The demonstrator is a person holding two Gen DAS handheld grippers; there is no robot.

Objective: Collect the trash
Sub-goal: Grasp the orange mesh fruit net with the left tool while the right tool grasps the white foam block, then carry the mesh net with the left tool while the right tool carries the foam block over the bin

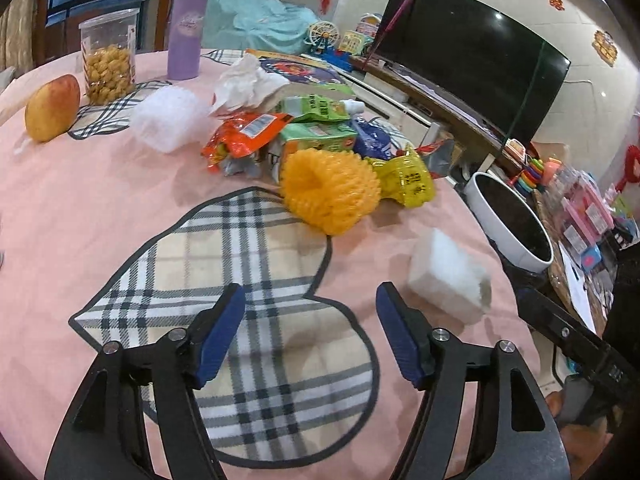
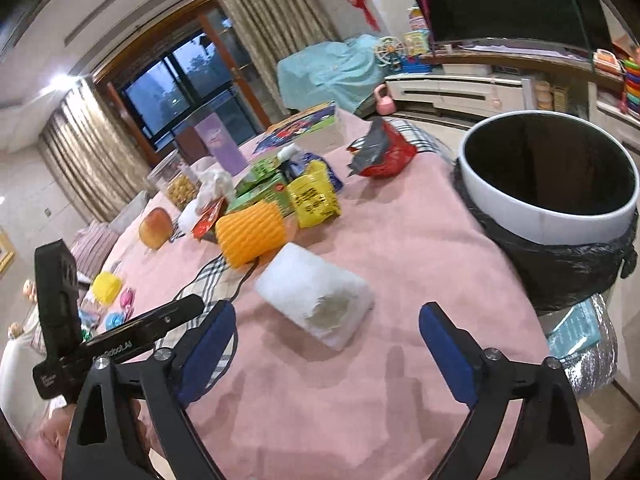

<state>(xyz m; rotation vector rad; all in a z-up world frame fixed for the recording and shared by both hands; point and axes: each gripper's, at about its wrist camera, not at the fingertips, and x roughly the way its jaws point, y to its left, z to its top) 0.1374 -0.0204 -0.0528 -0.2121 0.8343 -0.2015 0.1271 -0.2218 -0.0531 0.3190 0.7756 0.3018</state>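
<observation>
A pile of trash lies on the pink tablecloth (image 1: 72,216): an orange foam fruit net (image 1: 330,192), a yellow wrapper (image 1: 408,178), an orange snack bag (image 1: 244,134), a green carton (image 1: 318,138) and crumpled tissue (image 1: 248,84). A white foam block (image 1: 448,280) with a dirty end lies nearer; it also shows in the right wrist view (image 2: 316,294). My left gripper (image 1: 310,320) is open and empty above the plaid mat (image 1: 256,312). My right gripper (image 2: 326,340) is open and empty just short of the foam block. The white trash bin (image 2: 548,184) with a black liner stands off the table's edge.
An apple (image 1: 52,108), a jar of snacks (image 1: 108,58), a purple tumbler (image 1: 186,32) and a white foam net (image 1: 170,118) sit at the far side. A red and grey wrapper (image 2: 380,150) lies near the bin. A TV (image 1: 472,60) and toys stand beyond the table.
</observation>
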